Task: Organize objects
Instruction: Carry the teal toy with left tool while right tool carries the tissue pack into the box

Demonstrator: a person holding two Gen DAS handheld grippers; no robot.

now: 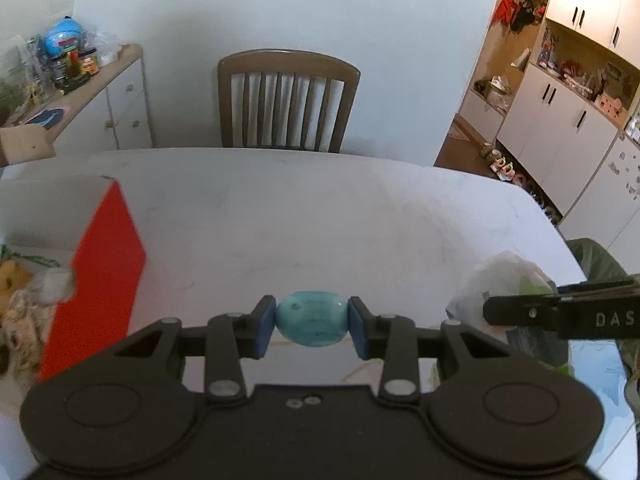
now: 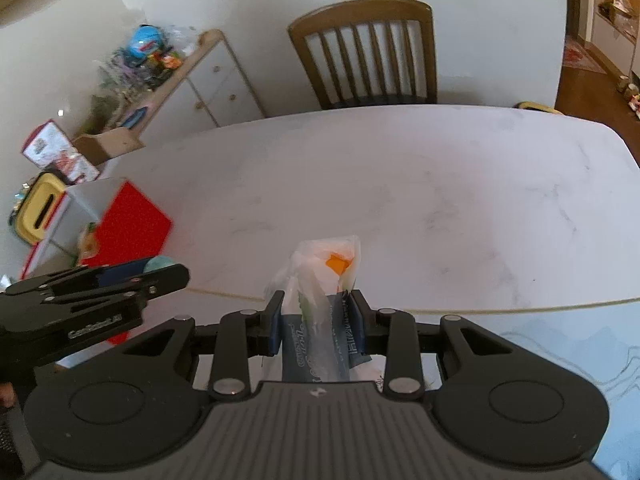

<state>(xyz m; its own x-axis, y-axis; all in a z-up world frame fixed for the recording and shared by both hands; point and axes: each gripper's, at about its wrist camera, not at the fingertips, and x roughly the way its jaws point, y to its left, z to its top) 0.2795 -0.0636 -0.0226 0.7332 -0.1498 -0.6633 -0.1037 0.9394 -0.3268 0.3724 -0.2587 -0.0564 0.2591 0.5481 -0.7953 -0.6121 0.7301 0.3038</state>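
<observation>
Left gripper (image 1: 311,323) fingers pinching blue egg (image 1: 311,323); right gripper (image 2: 317,322) fingers pinching plastic packet (image 2: 320,280). Carry both level; release over red box (image 1: 100,268), left of fingers.

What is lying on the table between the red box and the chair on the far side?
Nothing: in both wrist views the white table is bare from the red box across to the chair. The teal egg-shaped object and plastic bag are held in the fingers, nearer the camera.
</observation>
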